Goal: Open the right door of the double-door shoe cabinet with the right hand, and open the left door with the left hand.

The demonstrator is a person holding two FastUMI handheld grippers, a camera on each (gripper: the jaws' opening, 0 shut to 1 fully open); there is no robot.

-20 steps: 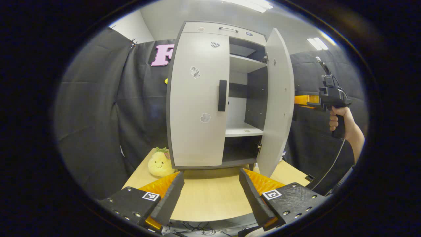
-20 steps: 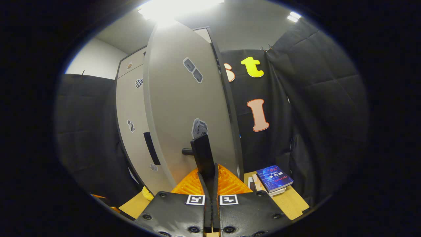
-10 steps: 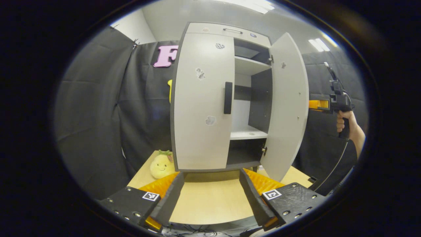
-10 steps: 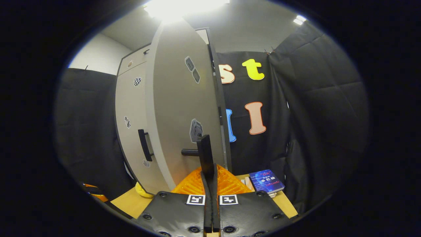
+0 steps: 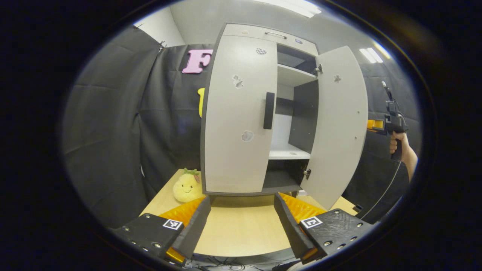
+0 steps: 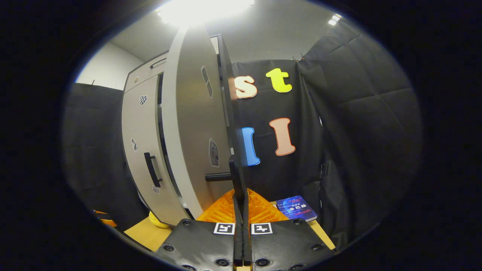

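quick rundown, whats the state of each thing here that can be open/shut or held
right door: swung wide open
left door: shut, its handle untouched
right door handle: clamped between the fingers
right hand-held gripper: shut on the right door handle
left hand-held gripper: open, empty, over the table
top drawer: shut
book: lying closed

Both views are evenly and brightly lit from ceiling lights (image 5: 290, 5) overhead. In the right gripper view the ceiling light (image 6: 203, 9) burns out to white glare that spills onto the top of the open right door (image 6: 196, 124). Fisheye distortion bows the shoe cabinet (image 5: 263, 109) outward. The cabinet's lower compartment lies in shadow. Focus is sharp, with no motion blur.
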